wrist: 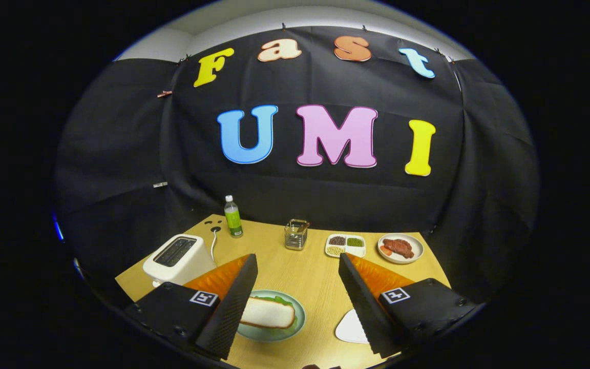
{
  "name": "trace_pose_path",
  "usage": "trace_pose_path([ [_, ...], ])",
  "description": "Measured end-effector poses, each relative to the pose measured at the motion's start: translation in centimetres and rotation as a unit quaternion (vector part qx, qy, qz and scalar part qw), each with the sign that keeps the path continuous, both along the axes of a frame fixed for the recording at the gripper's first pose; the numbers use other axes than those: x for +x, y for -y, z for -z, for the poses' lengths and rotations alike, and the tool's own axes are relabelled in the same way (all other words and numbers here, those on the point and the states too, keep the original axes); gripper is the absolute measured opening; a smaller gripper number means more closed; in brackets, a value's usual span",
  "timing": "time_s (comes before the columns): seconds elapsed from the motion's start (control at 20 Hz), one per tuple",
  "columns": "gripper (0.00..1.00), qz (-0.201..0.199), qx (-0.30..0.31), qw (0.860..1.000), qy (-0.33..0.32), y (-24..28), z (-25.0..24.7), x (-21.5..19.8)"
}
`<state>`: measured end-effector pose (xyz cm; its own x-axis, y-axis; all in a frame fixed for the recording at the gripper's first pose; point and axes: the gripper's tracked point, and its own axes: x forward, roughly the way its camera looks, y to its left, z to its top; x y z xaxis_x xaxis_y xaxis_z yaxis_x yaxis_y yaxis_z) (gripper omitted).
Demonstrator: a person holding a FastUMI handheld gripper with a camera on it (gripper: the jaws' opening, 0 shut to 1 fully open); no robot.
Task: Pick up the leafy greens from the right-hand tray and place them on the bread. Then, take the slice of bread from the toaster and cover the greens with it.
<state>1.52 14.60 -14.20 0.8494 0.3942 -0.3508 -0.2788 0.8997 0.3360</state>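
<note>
My gripper [297, 264] is open above the wooden table, nothing between its fingers. Below and between the fingers, close to the left finger, a pale green plate [295, 328] holds a slice of bread [268, 312] lying on top of leafy greens [273, 299], whose green edge shows along the bread's far side. The left finger covers the plate's left part. A white toaster [178, 259] stands beyond the left finger at the table's left; its slots look dark and I see no bread sticking out. A white tray [349, 328] peeks out beside the right finger, mostly hidden.
Along the table's back stand a green bottle [232, 217], a small glass jar [296, 233], a divided white dish of beans [345, 245] and a plate with meat [400, 248]. The toaster's cord [214, 242] runs toward the bottle. Black cloth walls close the booth.
</note>
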Motion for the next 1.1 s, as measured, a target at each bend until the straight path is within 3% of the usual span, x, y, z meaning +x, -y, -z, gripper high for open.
trace_pose_path([
  [0.25,0.99,0.017,-0.001,0.999,0.045,2.5,-4.6,0.3],
  [0.7,0.98,0.046,-0.093,0.985,0.136,6.1,-9.9,-1.1],
  [1.1,0.98,0.048,-0.074,0.987,0.132,5.3,-10.9,-2.2],
])
